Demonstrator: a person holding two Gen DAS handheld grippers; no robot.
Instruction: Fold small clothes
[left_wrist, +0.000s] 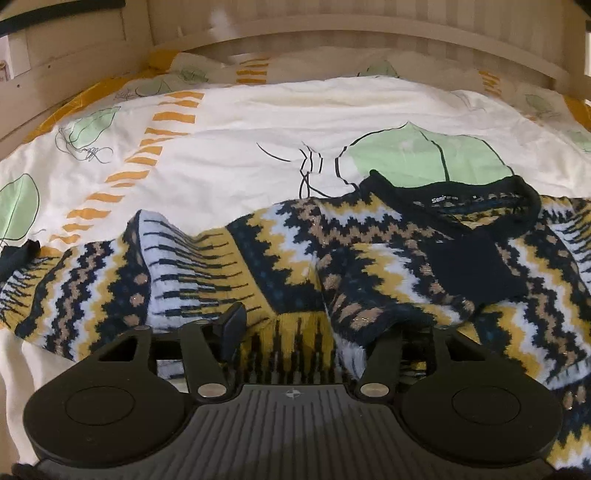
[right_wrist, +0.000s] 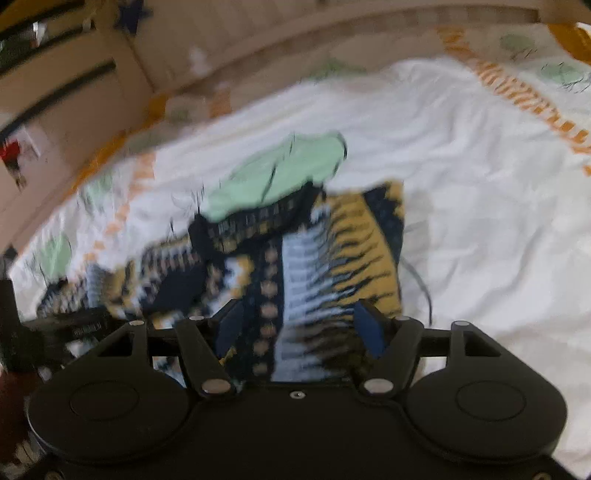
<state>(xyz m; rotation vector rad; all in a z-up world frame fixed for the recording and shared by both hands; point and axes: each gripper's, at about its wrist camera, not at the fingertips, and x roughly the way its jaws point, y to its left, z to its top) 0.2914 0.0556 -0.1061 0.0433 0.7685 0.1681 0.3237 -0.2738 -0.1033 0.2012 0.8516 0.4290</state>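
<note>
the knitted sweater (left_wrist: 332, 258) lies spread on the patterned bedsheet (left_wrist: 229, 122), directly ahead of and under both of your grippers, navy, mustard and white zigzags with the black neckline (left_wrist: 454, 199) ahead and to the right of your left gripper (left_wrist: 306, 325). its width runs across your left view, side to side, with one sleeve (left_wrist: 74, 284) folded or bunched off to the left. your left gripper stands about half open; the left pad shows clear of the knit, the right one is hidden under a raised fold, so i cannot tell whether it presses anything. knit sits between the jaws, not clearly pinched.

in the blurred right view, your right gripper (right_wrist: 299, 325) is roughly half open too, both blue pads straddling a band of the sweater (right_wrist: 314, 266) that runs away from you, lengthwise along the fingers. no clamp visible there either.

both hands are equally close, each on its own side of the garment. judging by that, the next fold turns on closing each hand on its side edge. no containers are in view.
</note>
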